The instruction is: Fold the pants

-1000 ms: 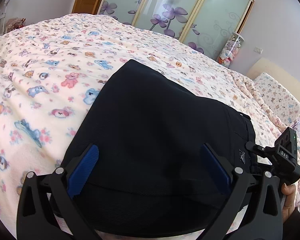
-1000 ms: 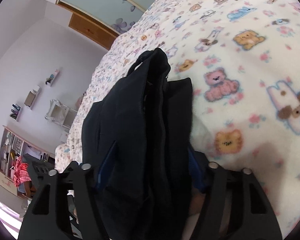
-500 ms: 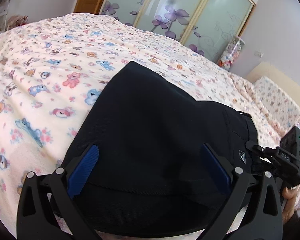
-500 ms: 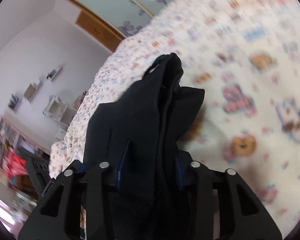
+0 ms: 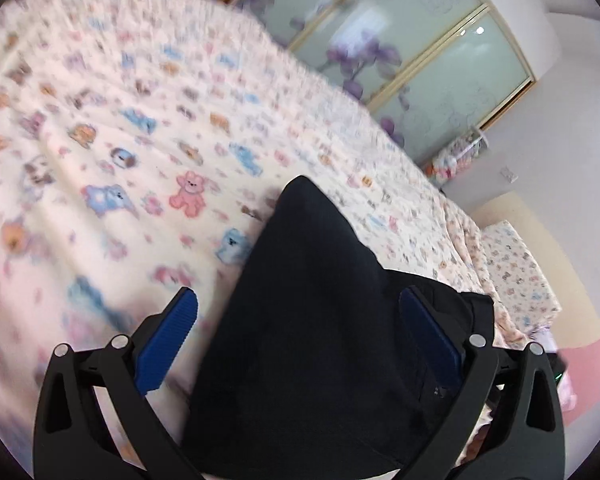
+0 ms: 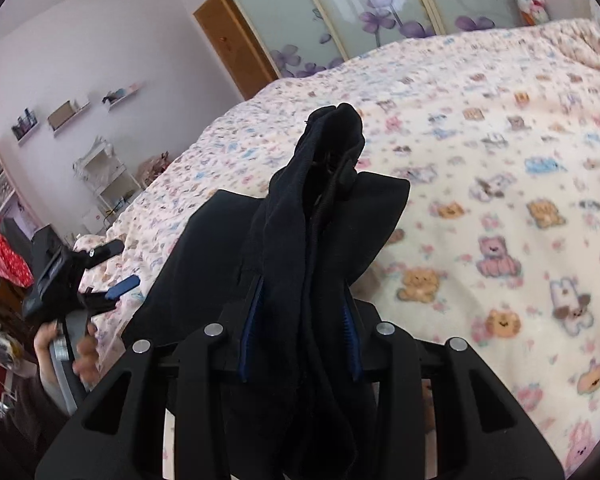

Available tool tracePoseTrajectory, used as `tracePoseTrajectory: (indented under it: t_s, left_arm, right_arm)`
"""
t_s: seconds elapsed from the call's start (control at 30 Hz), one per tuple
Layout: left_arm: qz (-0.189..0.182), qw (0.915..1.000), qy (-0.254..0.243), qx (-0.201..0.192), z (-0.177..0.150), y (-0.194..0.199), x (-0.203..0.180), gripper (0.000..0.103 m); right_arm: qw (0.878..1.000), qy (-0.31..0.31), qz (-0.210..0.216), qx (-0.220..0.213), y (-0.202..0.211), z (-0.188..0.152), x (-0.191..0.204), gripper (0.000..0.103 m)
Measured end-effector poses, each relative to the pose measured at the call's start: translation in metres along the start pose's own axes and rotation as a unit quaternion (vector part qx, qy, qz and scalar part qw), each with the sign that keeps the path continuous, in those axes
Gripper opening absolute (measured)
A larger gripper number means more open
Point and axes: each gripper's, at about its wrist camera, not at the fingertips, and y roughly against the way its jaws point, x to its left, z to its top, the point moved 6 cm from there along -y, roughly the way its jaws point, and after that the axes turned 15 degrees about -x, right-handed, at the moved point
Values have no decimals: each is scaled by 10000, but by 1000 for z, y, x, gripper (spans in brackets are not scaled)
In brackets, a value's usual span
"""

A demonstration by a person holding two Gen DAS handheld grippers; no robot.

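Note:
The black pants (image 5: 320,340) lie folded on the bed. My left gripper (image 5: 300,336) is open above them, its blue pads (image 5: 168,336) wide apart, the left pad over the blanket, the right one over the fabric. In the right wrist view my right gripper (image 6: 300,320) is shut on a thick bunch of the pants (image 6: 316,248) and lifts it, so the fabric stands up in a peak. The left gripper (image 6: 100,276) also shows there at far left, open, held by a hand.
The bed is covered by a cream blanket with cartoon animals (image 5: 120,160). Frosted sliding doors with purple flowers (image 5: 420,52) stand behind it. A pillow (image 5: 516,264) lies at right. Shelves and a small rack (image 6: 104,176) stand by the wall.
My right gripper has closed on the pants and lifted the bunch up. My left gripper has swung left, so its left pad is now over the blanket.

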Motion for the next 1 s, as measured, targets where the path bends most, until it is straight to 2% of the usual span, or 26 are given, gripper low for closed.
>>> tracePoseTrajectory:
  t_s: [0.1,0.13,0.2,0.3,0.37,0.53,0.6,0.63,0.7,0.73,0.8,0.93,1.0]
  left_arm:
    - [86,9955,1,940,2,-33,13,99]
    - [68,9940,26,1094,1,-38,14,98]
    - [-197,9894,91,1438,-4,-48,10,92]
    - [-448,9845,43,1695,-11,-57,2,89]
    - [-423,9827,-109,1802,-16,-63,-1,88]
    - [-396,9837,-150,1749,-22,-62,-9,64]
    - [-296,9845,-282,1707,-22,-61,-10,49]
    - [-193,9849,-364,1683,-23,-60,-10,45]
    - [-143,9859,-386,1622,-24,-58,-9,28]
    - [-117,9868,-399,1563,-24,-56,-9,24]
    - [-101,9876,-515,1478,-25,-54,-12,14]
    - [19,9859,-1141,1225,-26,-45,-32,11]
    - [-111,9875,-1139,1083,-21,-40,-43,10]
  right_arm:
    - [10000,-53,16,8,-1,0,-2,36]
    - [9999,-97,20,17,-2,0,-4,36]
    - [9999,-155,17,36,-2,0,-6,36]
    - [9997,-242,11,75,-2,-1,-10,36]
    - [9994,-338,-4,95,-2,-4,-12,36]
    - [9974,-668,-126,236,-5,-10,-27,41]
    - [9960,-819,-203,305,-6,-15,-33,51]
    - [9949,-914,-237,365,-8,-18,-37,52]
    - [9934,-1040,-244,417,-10,-23,-41,54]
    - [9930,-1080,-233,408,-10,-24,-43,53]
    - [9930,-1103,-215,359,-9,-24,-42,43]
    - [9879,-1543,107,77,-1,-13,-39,32]
    - [9832,-1800,291,-74,4,-7,-39,29]
